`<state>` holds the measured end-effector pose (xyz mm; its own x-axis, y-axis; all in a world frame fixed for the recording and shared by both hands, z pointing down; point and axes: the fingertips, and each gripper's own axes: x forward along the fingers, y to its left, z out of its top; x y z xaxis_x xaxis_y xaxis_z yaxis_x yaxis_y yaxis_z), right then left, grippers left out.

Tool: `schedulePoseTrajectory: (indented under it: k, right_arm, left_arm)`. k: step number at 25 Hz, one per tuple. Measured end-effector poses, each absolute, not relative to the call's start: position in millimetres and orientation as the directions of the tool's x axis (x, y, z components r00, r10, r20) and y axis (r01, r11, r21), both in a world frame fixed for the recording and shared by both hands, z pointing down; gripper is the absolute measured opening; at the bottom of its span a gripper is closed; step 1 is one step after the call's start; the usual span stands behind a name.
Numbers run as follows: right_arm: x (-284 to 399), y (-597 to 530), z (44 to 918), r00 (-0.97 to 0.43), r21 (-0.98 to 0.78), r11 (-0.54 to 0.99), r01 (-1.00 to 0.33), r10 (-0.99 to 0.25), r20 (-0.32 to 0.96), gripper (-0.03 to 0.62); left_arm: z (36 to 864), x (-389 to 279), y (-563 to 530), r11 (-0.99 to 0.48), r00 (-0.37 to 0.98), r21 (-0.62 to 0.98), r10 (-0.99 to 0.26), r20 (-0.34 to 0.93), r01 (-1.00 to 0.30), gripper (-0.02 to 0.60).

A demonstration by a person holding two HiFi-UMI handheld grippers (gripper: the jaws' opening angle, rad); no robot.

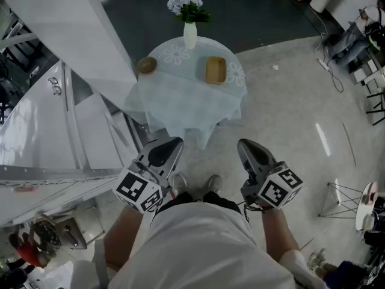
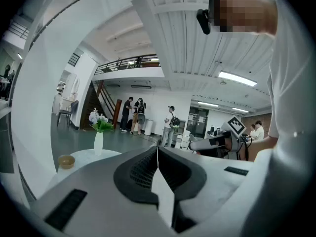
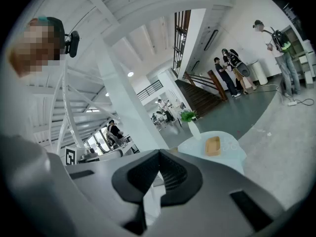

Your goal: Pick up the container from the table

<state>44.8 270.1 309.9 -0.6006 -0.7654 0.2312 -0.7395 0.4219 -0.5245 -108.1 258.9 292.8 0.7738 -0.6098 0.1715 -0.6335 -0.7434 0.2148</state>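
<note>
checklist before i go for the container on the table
1. Left gripper empty: ok, jaws together with nothing between them.
2. Right gripper empty: ok, jaws together with nothing between them.
3. Jaws opened for a grasp: not ok, both are shut.
4. Grippers at the table: not ok, both are held near the body, with open floor between them and the table.
5. Rectangular container free to lift: ok, it lies alone on the cloth, apart from the vase and the round bowl.
6. Which item is meant: cannot tell, the round bowl could also count as a container.
</note>
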Motion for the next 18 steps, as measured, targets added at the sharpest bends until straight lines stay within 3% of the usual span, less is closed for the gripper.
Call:
schedulePoseTrajectory:
  k: [18]
  right_arm:
    - [65,266,320,-0.593,-0.539,0.401,-0.741,-0.767,0.244,0.023]
  left_arm:
    - [299,-88,261,-0.735,0.766,0.215,-0.616,0.185,-0.643,0.021]
